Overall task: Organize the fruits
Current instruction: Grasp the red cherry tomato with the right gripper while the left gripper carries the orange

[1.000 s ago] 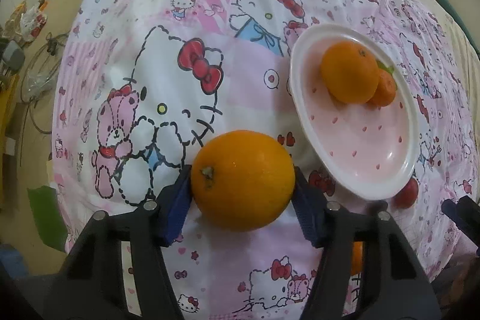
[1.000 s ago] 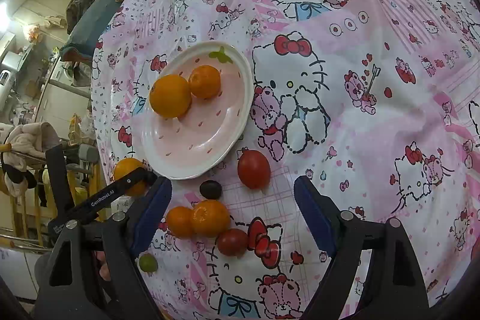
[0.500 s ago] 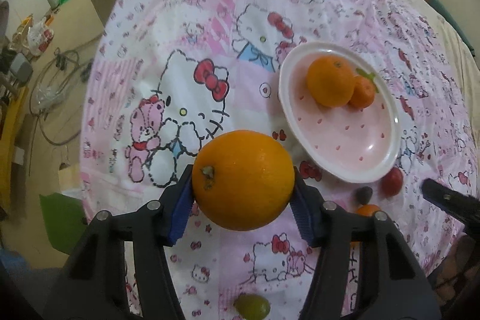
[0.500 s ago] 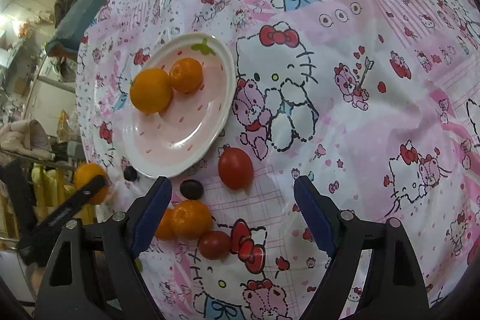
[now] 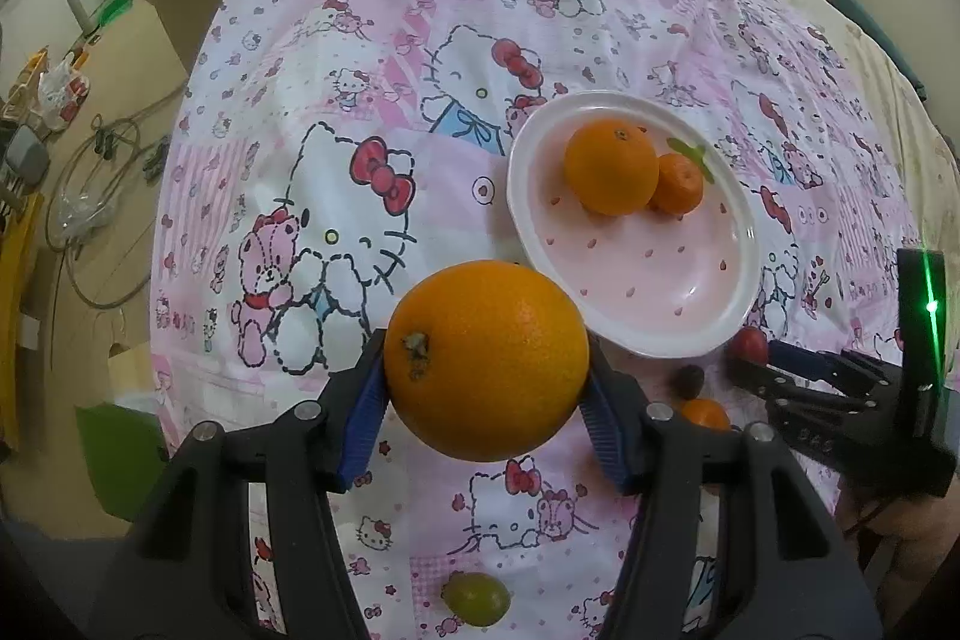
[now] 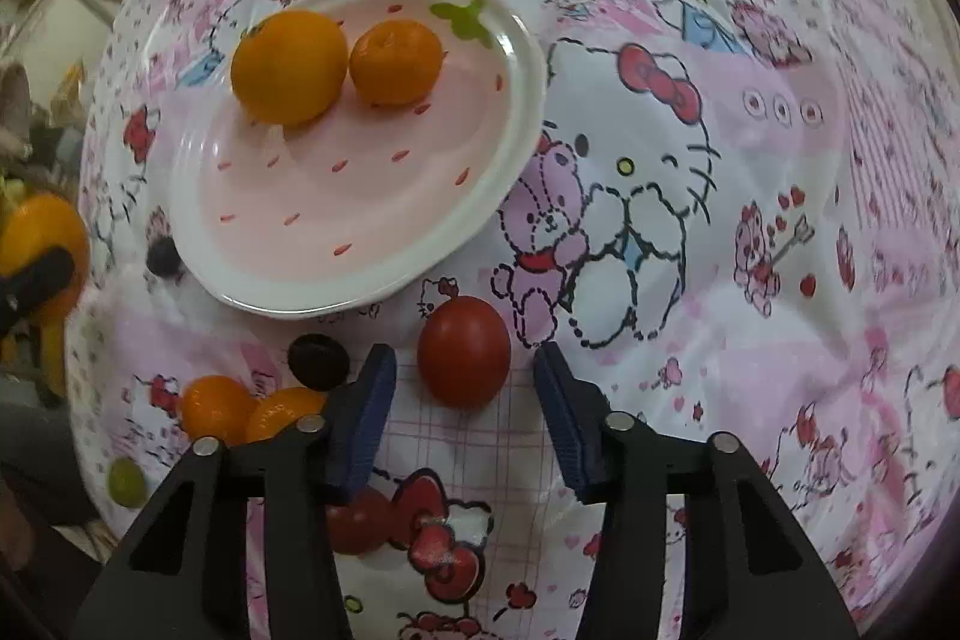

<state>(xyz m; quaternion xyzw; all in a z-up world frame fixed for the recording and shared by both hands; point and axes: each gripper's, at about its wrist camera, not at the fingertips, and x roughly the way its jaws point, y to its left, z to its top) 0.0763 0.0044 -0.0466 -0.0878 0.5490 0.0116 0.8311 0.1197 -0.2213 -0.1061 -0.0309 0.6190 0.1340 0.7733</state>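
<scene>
- Two grippers are at work: my left gripper [image 5: 486,388] clamps a large orange [image 5: 486,361] between its blue pads, held above the cloth near the plate's [image 5: 738,214] rim.
- My right gripper [image 6: 465,397] is spread wide, its jaws on either side of a red tomato [image 6: 463,350] without touching it.
- I'd carry the orange over the rim and lower it onto bare pink glaze, clear of the orange [image 5: 611,169] and mandarin [image 5: 678,183] already there, since round fruit rolls.
- The orange's peel looks dimpled and firm; the tomato's skin is smooth and probably slippery, so I'd close gently.
- The glossy ceramic plate sits on a soft, wrinkled printed cloth [image 5: 372,58].
</scene>
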